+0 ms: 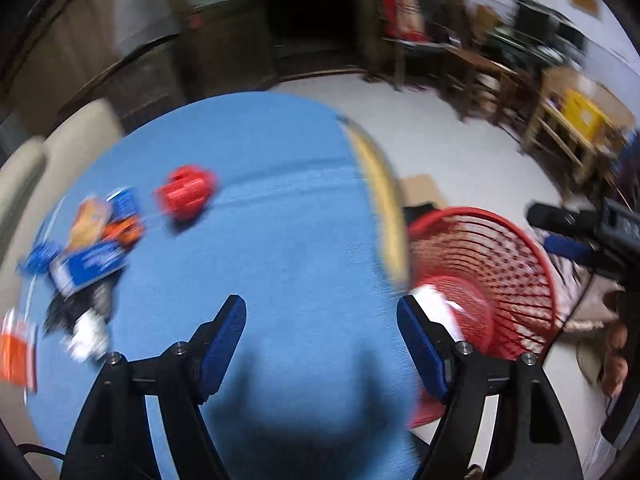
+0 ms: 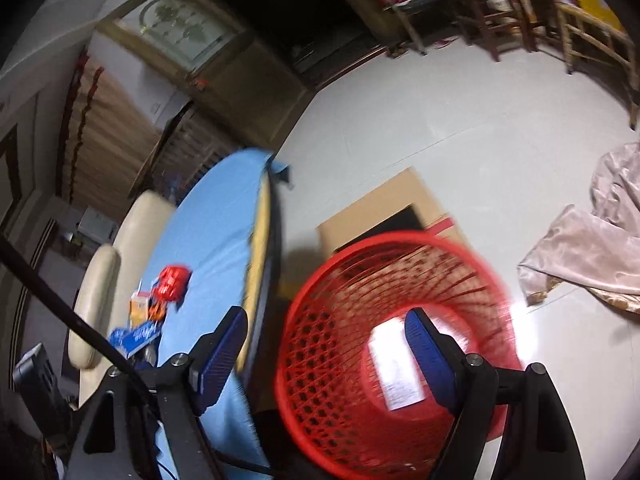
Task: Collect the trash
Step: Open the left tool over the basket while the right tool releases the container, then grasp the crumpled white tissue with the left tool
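Observation:
A red mesh waste basket (image 2: 340,360) stands on the floor beside a round table with a blue cloth (image 1: 260,220). A white paper (image 2: 394,364) lies in the basket's bottom; it also shows in the left wrist view (image 1: 436,308). On the cloth lie a crumpled red packet (image 1: 186,192), blue and orange wrappers (image 1: 96,248) and a white scrap (image 1: 90,336). My left gripper (image 1: 322,344) is open and empty above the cloth. My right gripper (image 2: 324,356) is open and empty over the basket's rim. The right gripper shows in the left wrist view (image 1: 568,232).
A flattened cardboard box (image 2: 384,208) lies on the floor behind the basket. A pale crumpled cloth (image 2: 592,248) lies on the floor at right. Cream chair backs (image 2: 120,256) stand at the table's left. Wooden chairs and shelves (image 1: 520,92) line the far wall.

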`<state>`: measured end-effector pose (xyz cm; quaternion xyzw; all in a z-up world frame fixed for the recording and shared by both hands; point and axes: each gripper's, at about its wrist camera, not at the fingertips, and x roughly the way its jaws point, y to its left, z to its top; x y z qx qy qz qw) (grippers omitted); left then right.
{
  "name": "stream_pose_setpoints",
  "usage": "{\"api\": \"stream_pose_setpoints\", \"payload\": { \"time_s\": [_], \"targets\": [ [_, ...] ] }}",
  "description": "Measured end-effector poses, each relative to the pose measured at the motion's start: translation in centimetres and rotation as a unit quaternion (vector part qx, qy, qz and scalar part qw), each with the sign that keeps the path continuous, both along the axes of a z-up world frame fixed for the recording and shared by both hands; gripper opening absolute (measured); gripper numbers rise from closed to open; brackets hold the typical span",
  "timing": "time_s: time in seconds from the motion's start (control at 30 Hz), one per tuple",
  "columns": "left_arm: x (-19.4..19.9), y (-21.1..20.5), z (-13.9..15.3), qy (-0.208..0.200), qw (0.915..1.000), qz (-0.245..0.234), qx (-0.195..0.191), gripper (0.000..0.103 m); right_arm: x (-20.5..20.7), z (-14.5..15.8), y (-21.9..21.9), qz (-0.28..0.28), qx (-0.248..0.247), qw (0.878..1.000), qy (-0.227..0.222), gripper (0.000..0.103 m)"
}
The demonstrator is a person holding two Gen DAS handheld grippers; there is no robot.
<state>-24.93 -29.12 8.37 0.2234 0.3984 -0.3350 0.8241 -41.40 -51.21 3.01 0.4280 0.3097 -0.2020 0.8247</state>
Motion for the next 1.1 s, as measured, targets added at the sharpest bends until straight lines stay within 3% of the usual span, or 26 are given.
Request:
{"api": "stream_pose_setpoints", "payload": {
  "time_s": [0.13, 0.4, 0.57, 0.77, 0.8, 0.83, 1.1],
  "targets": [
    [2.4, 5.5, 0.3, -0.005, 0.9977, 0.066, -0.012, 0.079, 4.3, 0.5, 4.2, 0.065, -0.006, 0.998, 0.004, 0.083],
    [8.4, 15.1, -1.3, 0.003, 0.9812, 0.19, -0.034, 0.08, 10.8, 1.5, 13.2, 0.17, -0.027, 0.985, 0.02, 0.083],
    [12.8, 17.0, -3.4, 0.02, 0.9739, 0.224, -0.033, 0.08, 12.6, 2.5, 17.0, 0.2, -0.048, 0.978, 0.03, 0.083],
    [15.4, 16.1, -4.8, 0.023, 0.9727, 0.229, -0.033, 0.08, 12.0, 3.5, 18.6, 0.207, -0.071, 0.975, 0.04, 0.083],
    [15.4, 15.8, -4.9, 0.017, 0.9727, 0.23, -0.028, 0.067, 11.8, 3.6, 18.6, 0.205, -0.073, 0.975, 0.041, 0.083],
    [15.5, 15.6, -5.2, 0.016, 0.9731, 0.228, -0.023, 0.031, 11.6, 3.7, 18.5, 0.202, -0.073, 0.976, 0.043, 0.083],
    [14.3, 18.0, -4.7, 0.024, 0.9736, 0.224, -0.035, 0.03, 12.5, 3.7, 18.9, 0.209, -0.07, 0.975, 0.041, 0.083]
  ]
}}
